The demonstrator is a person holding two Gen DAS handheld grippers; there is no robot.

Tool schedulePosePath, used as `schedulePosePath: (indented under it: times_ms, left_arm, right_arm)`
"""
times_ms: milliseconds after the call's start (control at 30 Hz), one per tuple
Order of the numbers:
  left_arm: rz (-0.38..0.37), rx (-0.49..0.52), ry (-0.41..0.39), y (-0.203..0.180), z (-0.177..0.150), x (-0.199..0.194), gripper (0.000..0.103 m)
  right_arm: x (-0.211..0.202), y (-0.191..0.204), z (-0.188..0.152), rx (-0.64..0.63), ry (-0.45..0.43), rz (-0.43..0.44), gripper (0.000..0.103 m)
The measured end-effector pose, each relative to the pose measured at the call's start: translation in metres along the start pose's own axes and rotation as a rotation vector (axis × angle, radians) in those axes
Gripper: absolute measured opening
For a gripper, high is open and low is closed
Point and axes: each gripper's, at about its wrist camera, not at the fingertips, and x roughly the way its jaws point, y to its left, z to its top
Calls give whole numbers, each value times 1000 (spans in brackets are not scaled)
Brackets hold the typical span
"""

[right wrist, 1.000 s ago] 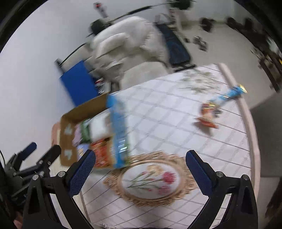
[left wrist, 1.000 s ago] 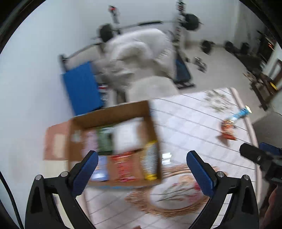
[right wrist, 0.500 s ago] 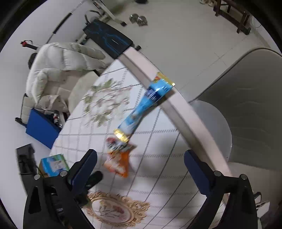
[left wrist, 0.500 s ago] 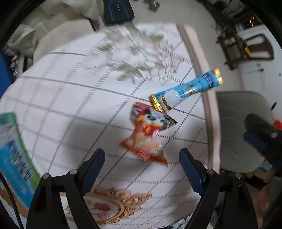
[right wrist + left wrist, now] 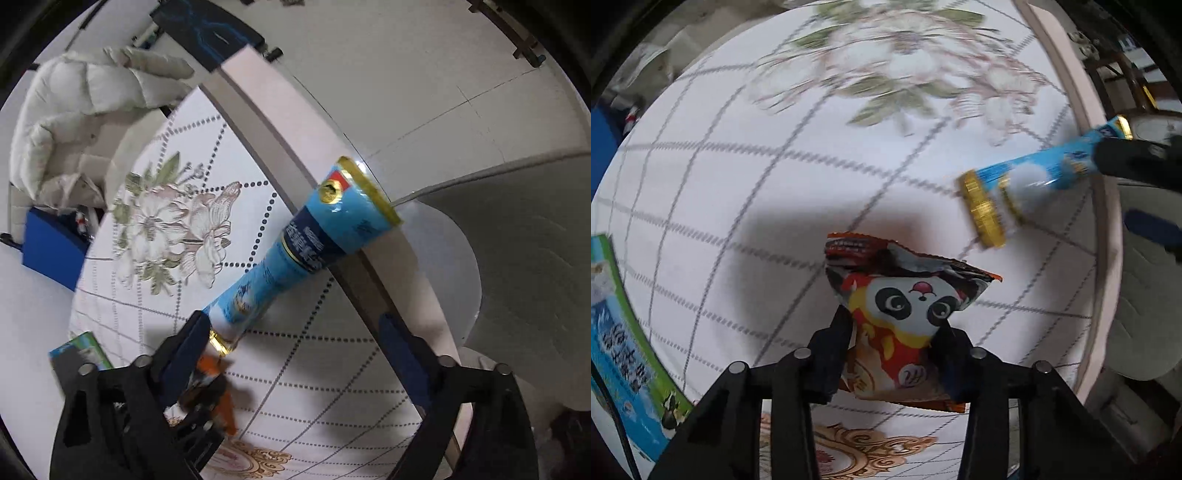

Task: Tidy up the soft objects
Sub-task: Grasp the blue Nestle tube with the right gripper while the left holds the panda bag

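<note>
A red and orange snack pouch with a panda face (image 5: 905, 314) lies on the white tablecloth (image 5: 738, 184). My left gripper (image 5: 892, 332) is shut on the pouch's lower half. A long blue packet with gold ends (image 5: 295, 251) lies across the table's right edge; it also shows in the left wrist view (image 5: 1034, 177). My right gripper (image 5: 295, 328) is open above the tablecloth, its left finger beside the packet's near end. The pouch shows behind that finger in the right wrist view (image 5: 214, 387).
A blue and green box (image 5: 620, 354) stands at the left; it also shows in the right wrist view (image 5: 79, 350). The pink table rim (image 5: 280, 125) runs diagonally. A grey chair seat (image 5: 517, 258) is beyond it. A white coat (image 5: 81, 110) lies on a bench.
Both grippers have moved in close to the table. My left gripper has closed on the panda pouch. My right gripper has come down to the blue packet and stays open.
</note>
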Motion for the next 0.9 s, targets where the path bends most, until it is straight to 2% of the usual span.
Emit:
schedulePosePath:
  times_ms: [33, 100, 167, 200, 267, 300, 433, 533, 667, 767, 833, 900]
  left_arm:
    - [10, -13, -6, 7, -6, 0, 36]
    - [23, -35, -12, 20, -18, 2, 35]
    - [13, -58, -7, 32, -29, 5, 35]
    - [0, -74, 1, 41, -36, 7, 36]
    - [-13, -100, 5, 53, -45, 10, 36]
    - [-20, -112, 8, 59, -49, 11, 36]
    - [-38, -140, 6, 78, -70, 15, 36]
    - [-46, -146, 9, 86, -82, 18, 36]
    - [-67, -153, 7, 93, -99, 20, 36]
    - [-154, -194, 5, 110, -98, 20, 39]
    - [-280, -252, 26, 128, -102, 20, 42]
    - [-355, -300, 28, 142, -104, 17, 48]
  right_arm:
    - [6, 4, 3, -1, 12, -15, 85]
    - [18, 12, 6, -8, 31, -45, 67]
    - [26, 21, 6, -23, 32, -61, 59]
    - [27, 26, 5, -31, 25, -61, 47]
    - [30, 35, 1, -58, 32, -64, 32]
    - [33, 41, -4, -91, 44, -79, 28]
    - [44, 61, -29, -257, 70, -187, 27]
    - [57, 67, -64, -386, 115, -252, 27]
    - [72, 61, -110, -479, 182, -296, 27]
    - [77, 56, -130, -478, 213, -287, 27]
    - [77, 56, -137, -478, 226, -273, 29]
    - [74, 54, -142, -465, 218, -255, 50]
